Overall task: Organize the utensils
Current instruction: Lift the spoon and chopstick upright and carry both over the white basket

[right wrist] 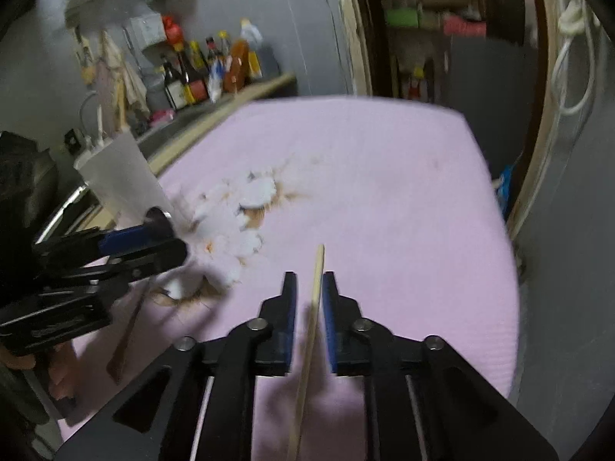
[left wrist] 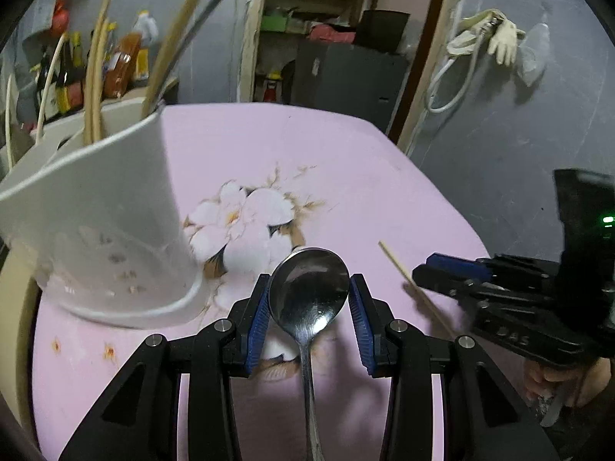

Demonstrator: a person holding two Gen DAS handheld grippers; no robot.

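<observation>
Far to the left in the left wrist view, we are looking at the white utensil holder (left wrist: 103, 211) standing on the pink floral table (left wrist: 346, 161), with chopsticks and other long handles already rising out of its top. It is sitting up and to the left of our left gripper (left wrist: 309, 307), close by.

Moving rightward, the left gripper is framing a metal spoon (left wrist: 309, 292): the bowl is lying between the blue pads, which are hugging its two sides, and the handle is running straight back toward the camera. We are judging this a light clamp on the bowl, though firm contact is hard to confirm.

Further right, our right gripper (right wrist: 309, 299) is carrying a single wooden chopstick (right wrist: 313, 315). The fingers are standing narrowly apart; the stick is leaning against the right pad while a gap is showing at the left one, so we cannot tell whether it is truly gripped. Its long axis is running forward and slightly up, tip ahead of the fingertips.

The relation that matters — the holder is lying leftward of both tools, and the left gripper is the nearer one. We are expecting the spoon to need tipping upright, handle or bowl down, before lowering into the open top; the chopstick has farther to travel.
</observation>
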